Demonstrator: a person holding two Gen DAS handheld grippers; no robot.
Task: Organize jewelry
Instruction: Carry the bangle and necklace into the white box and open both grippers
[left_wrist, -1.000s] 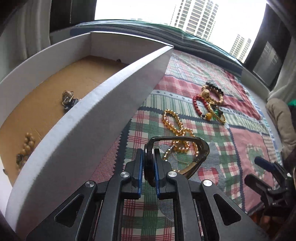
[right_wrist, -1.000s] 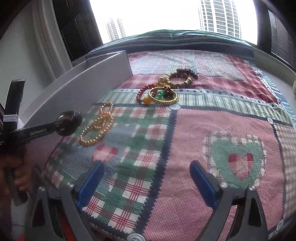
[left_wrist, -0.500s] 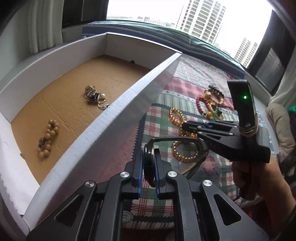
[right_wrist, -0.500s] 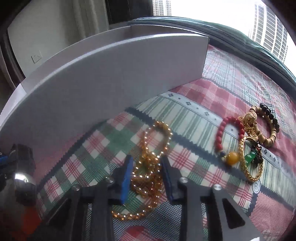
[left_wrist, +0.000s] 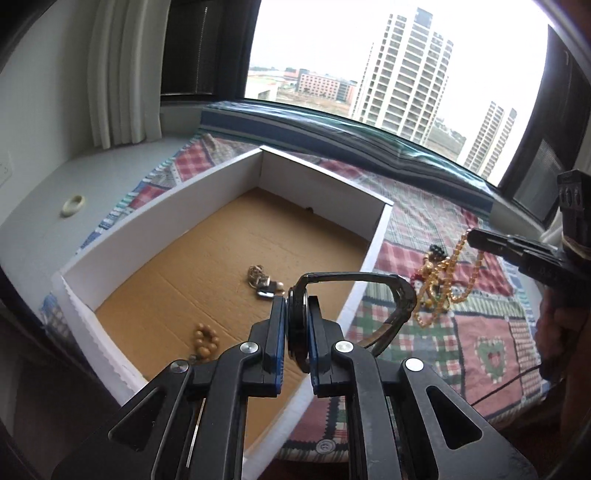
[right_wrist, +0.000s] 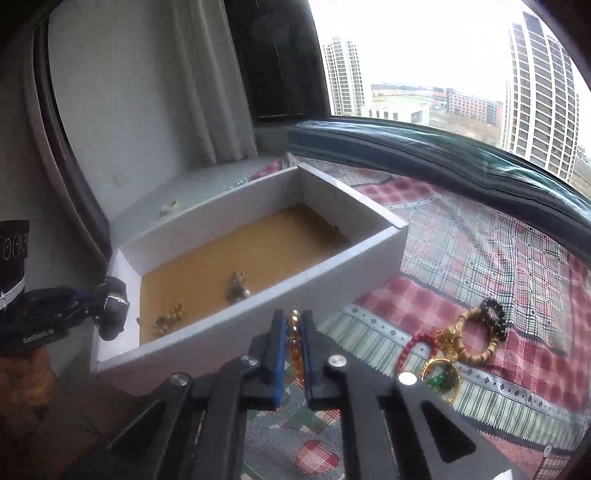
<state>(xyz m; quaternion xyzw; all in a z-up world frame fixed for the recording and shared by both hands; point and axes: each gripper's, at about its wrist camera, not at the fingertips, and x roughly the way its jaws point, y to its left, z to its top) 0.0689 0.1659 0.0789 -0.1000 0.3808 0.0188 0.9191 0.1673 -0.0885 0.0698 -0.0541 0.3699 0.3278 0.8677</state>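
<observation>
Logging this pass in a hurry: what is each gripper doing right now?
Left gripper: shut on a dark watch.
Right gripper: shut on a gold bead necklace, lifted off the quilt.

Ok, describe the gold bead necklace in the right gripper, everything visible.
The gold bead necklace is a strand of small, glossy amber-gold beads, looking like glass or plastic. The right gripper is shut on a few beads, and the rest dangles in loose loops above the patchwork quilt, right of the white box. Nothing else visibly touches it.

"GenRobot.AI" on left hand-held gripper (right_wrist: 110, 308)
</observation>
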